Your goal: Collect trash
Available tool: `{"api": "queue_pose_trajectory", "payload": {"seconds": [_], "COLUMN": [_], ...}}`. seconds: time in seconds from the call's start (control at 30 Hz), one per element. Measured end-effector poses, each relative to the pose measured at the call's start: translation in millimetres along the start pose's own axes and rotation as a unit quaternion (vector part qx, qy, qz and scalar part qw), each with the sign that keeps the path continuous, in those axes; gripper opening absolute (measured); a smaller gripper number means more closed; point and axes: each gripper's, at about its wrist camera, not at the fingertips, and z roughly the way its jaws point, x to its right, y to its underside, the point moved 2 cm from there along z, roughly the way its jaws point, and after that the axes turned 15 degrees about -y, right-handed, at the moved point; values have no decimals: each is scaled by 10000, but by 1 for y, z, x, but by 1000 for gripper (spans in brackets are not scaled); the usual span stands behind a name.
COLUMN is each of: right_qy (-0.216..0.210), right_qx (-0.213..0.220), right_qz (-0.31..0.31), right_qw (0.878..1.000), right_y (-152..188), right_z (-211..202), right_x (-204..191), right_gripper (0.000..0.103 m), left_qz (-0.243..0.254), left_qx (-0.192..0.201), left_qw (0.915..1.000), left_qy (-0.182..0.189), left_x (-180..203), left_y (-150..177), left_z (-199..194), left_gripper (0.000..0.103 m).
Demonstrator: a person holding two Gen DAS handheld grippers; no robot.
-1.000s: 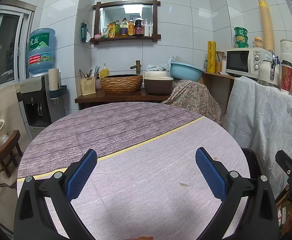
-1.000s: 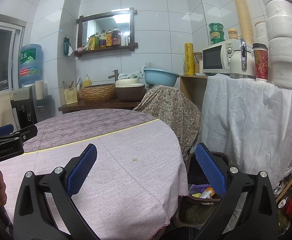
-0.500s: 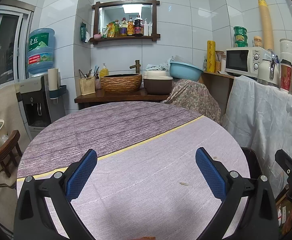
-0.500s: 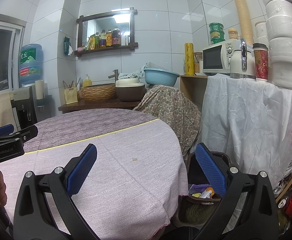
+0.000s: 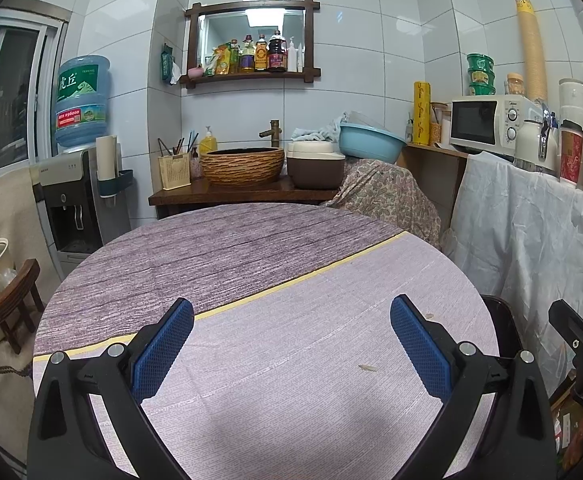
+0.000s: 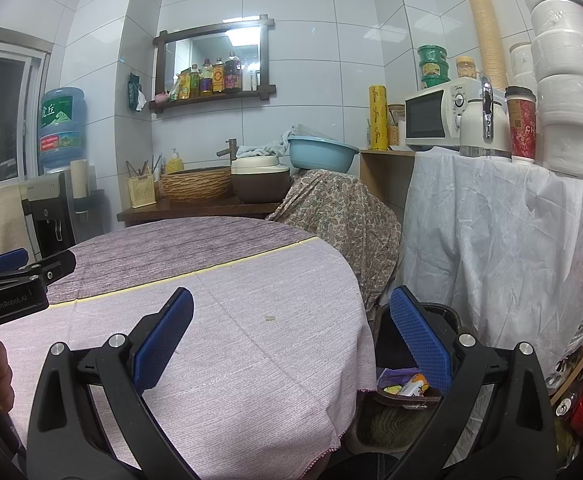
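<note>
My left gripper [image 5: 291, 344] is open and empty, held low over the round table [image 5: 251, 248] with its purple cloth. A small pale scrap [image 5: 367, 367] lies on the cloth between its fingers, nearer the right one. My right gripper [image 6: 291, 340] is open and empty at the table's right edge. The same scrap [image 6: 268, 318] lies on the cloth ahead of it. A dark trash bin [image 6: 407, 390] with wrappers inside stands on the floor just right of the table, partly behind the right finger. The bin's rim [image 5: 501, 312] shows in the left wrist view.
A white-draped counter [image 6: 491, 208] with a microwave [image 6: 435, 120] stands to the right. A floral-covered object [image 6: 339, 216] sits behind the table. A wooden sink shelf [image 5: 243, 194], a water dispenser [image 5: 75, 184] and a small stool [image 5: 7, 308] line the back and left.
</note>
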Motion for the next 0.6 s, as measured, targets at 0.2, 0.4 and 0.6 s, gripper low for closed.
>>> {"api": "queue_pose_trajectory", "payload": {"seconds": [0.2, 0.4, 0.6], "right_qy": [-5, -1, 0], "right_qx": [-1, 0, -6], "right_qz": [1, 1, 3], "right_qw": [10000, 10000, 10000], "right_y": [0, 0, 0], "right_z": [0, 0, 0], "right_x": [0, 0, -1], "right_gripper": [97, 97, 97], "left_qz": [-2, -5, -5], "left_qx": [-23, -34, -40], "left_qw": [10000, 10000, 10000], "left_qy": [-4, -8, -6], "left_x": [0, 0, 1], "left_y": [3, 5, 5], "left_z": [1, 1, 0], "left_gripper": [98, 98, 98]}}
